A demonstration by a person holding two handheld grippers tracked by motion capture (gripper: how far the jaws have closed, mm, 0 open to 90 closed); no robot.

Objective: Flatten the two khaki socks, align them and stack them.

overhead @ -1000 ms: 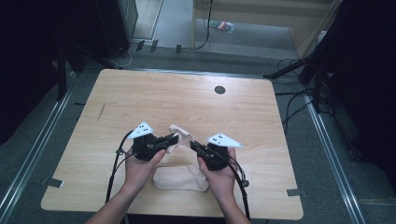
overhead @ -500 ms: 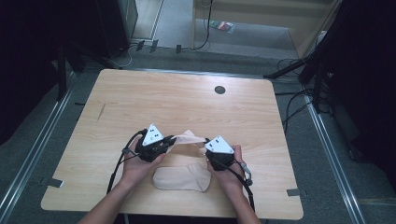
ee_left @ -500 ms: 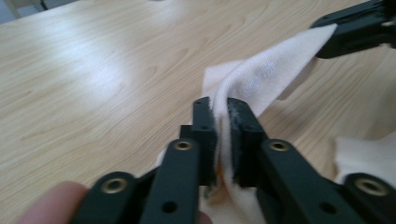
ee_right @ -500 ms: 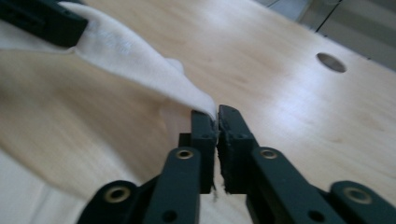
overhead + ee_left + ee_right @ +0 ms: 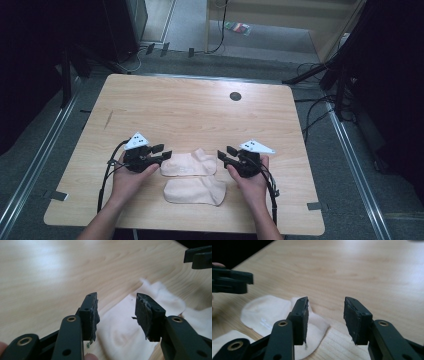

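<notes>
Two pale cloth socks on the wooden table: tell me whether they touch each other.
Cannot tell. In the high view the far pale sock and the near pale sock lie almost edge to edge, with only a faint seam between them, too fine to call a gap.

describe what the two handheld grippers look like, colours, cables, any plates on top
Both the left gripper and the right gripper are black, two-jawed, with flat rectangular worn pads and brass-coloured pivot bushings. Each carries a pale grey triangular plate on top and trails a black cable. The forearms are bare, with no sleeves in view.

Lab: railed floor (image 5: 30, 165), trailing cables (image 5: 312, 107)
</notes>
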